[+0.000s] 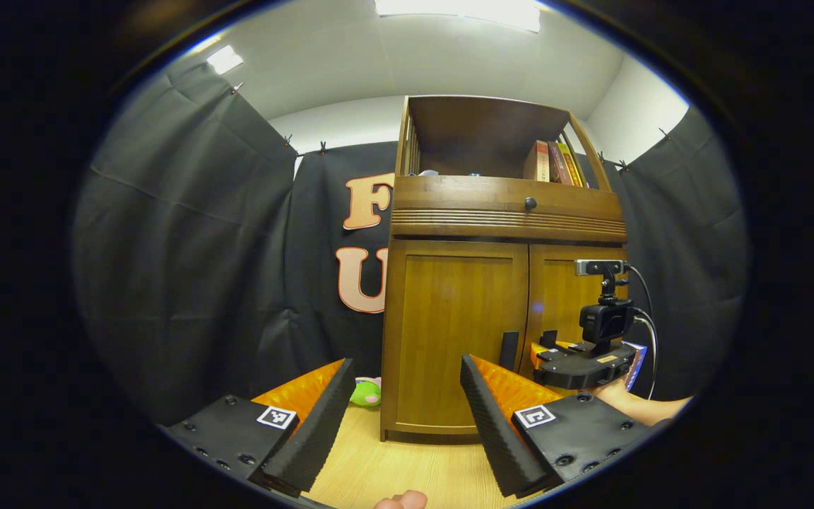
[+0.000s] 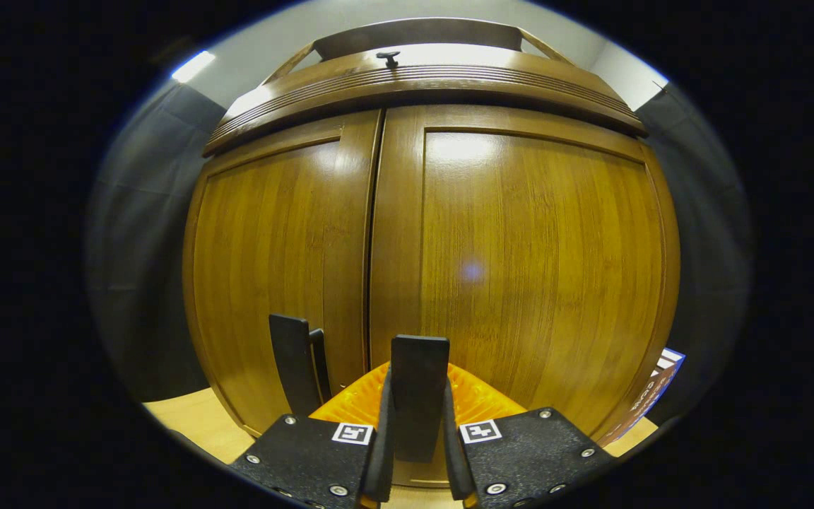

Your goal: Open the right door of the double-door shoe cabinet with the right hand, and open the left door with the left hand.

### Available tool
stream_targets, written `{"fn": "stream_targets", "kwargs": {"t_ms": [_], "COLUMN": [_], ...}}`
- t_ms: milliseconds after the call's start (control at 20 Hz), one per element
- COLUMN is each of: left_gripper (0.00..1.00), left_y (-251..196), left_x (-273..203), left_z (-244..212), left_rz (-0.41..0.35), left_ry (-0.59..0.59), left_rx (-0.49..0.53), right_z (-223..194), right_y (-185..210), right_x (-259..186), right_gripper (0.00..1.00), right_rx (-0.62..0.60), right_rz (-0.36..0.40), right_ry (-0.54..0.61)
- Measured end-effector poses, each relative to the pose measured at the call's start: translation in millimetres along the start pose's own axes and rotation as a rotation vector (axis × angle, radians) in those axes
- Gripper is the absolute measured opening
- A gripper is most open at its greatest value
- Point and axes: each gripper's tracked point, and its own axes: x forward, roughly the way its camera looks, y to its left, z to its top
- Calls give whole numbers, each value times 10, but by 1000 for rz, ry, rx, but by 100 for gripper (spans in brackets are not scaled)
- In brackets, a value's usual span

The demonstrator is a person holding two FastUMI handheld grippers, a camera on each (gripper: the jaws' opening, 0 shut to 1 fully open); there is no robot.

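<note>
The wooden shoe cabinet (image 1: 449, 318) stands on the floor with both doors closed. In the right gripper view the right door (image 2: 541, 268) is very close. Its dark upright handle (image 2: 417, 382) sits between my right gripper's (image 2: 415, 431) fingers, which are shut on it. The left door (image 2: 273, 261) has its own dark handle (image 2: 297, 371) just left of the seam. In the left gripper view my left gripper (image 1: 403, 403) is open, held back from the cabinet and low, facing the left door (image 1: 456, 325) and its handle (image 1: 509, 350). The right gripper (image 1: 576, 360) shows there at the right door.
A drawer with a dark knob (image 1: 530, 203) runs above the doors. Books (image 1: 554, 162) stand on the open shelf on top. A green soft toy (image 1: 366, 392) lies on the wooden floor left of the cabinet. A printed box (image 2: 651, 396) leans at its right side.
</note>
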Motion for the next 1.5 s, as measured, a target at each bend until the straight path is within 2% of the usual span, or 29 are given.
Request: {"fn": "stream_targets", "kwargs": {"t_ms": [50,100,150,200,250,300,350,750,800,850,1000,1050,1100,1150,1200,1350,1400,1450,1500], "left_gripper": [95,95,95,95,95,94,94,94,94,94,95,95,95,95,95,95,95,95,95], "left_y": [-16,-27,-38,-36,-35,-40,-37,-73,-81,-104,-161,-204,-252,-305,-352,-525,-584,-657,-703], "left_x": [-8,-17,-26,-45,-47,-57,-62,-99,-104,-116,-155,-160,-155,-154,-170,-161,-168,-176,-179], "left_z": [-14,-24,-35,-45,-37,-29,-24,-33,-36,-25,-22,-30,-46,-60,-59,-39,-52,-59,-73], "left_rz": [-1,-3,-3,-3,-4,-2,2,1,-2,-3,0,-7,-17,-27,-37,-76,-88,-101,-111], "left_ry": [3,7,11,13,11,9,9,22,26,26,23,26,30,35,36,31,30,30,29], "left_rx": [-3,-7,-9,-10,-11,-11,-9,10,18,27,44,48,51,54,55,55,55,54,51], "right_z": [-5,-10,-10,-15,-7,-2,-28,-71,-79,-84,-83,-86,-93,-86,-86,-90,-94,-89,-92], "right_y": [-7,-5,-1,2,4,9,1,-22,-26,-41,-97,-132,-161,-188,-225,-326,-363,-396,-434], "right_x": [-1,3,-13,-25,-43,-73,-140,-481,-529,-593,-825,-919,-1003,-1082,-1156,-1365,-1434,-1497,-1554], "right_gripper": [30,19,29,29,19,19,29,28,19,28,28,19,28,19,27,27,19,27,27], "right_rx": [5,10,8,-1,-4,-7,-17,-12,-8,0,27,33,34,37,41,42,41,40,40], "right_rz": [1,3,7,12,14,16,23,102,114,124,139,139,143,146,150,165,171,175,179], "right_ry": [9,15,21,21,21,17,11,13,19,28,23,20,19,21,24,35,41,45,45]}}
